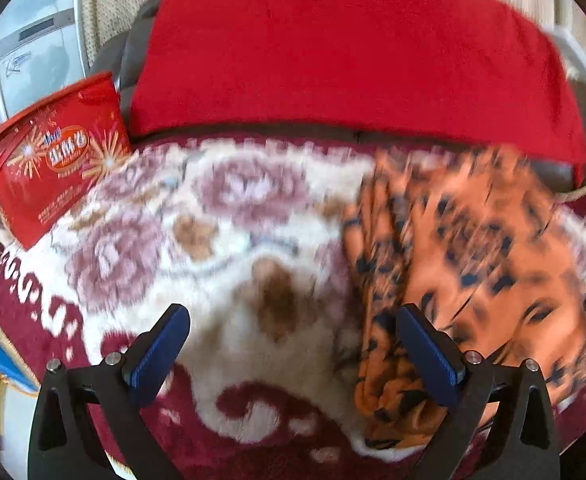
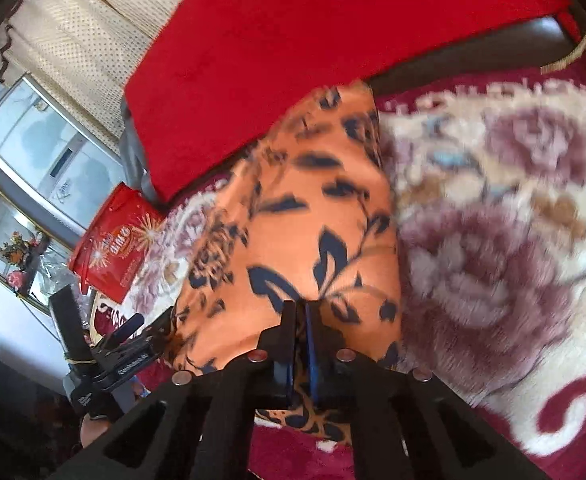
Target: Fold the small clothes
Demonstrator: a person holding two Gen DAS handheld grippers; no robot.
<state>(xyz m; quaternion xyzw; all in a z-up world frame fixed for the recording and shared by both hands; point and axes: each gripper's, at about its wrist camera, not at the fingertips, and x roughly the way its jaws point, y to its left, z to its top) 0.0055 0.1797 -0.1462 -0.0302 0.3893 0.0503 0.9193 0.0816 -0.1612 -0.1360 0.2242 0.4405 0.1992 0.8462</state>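
Observation:
An orange garment with a dark leaf print (image 1: 473, 248) lies on a fluffy cream and maroon floral blanket (image 1: 197, 232), to the right in the left wrist view, motion-blurred. My left gripper (image 1: 293, 324) is open and empty, its right finger (image 1: 429, 352) at the garment's left edge. In the right wrist view my right gripper (image 2: 300, 320) is shut on the near edge of the orange garment (image 2: 305, 216), which stretches away from it. The left gripper also shows in the right wrist view (image 2: 133, 332) at the lower left.
A red cushion (image 1: 341, 48) lies along the back of the blanket. A red printed box (image 1: 53, 164) stands at the back left, also in the right wrist view (image 2: 117, 240). A white appliance (image 1: 33, 52) and cream curtain (image 2: 89, 52) are behind.

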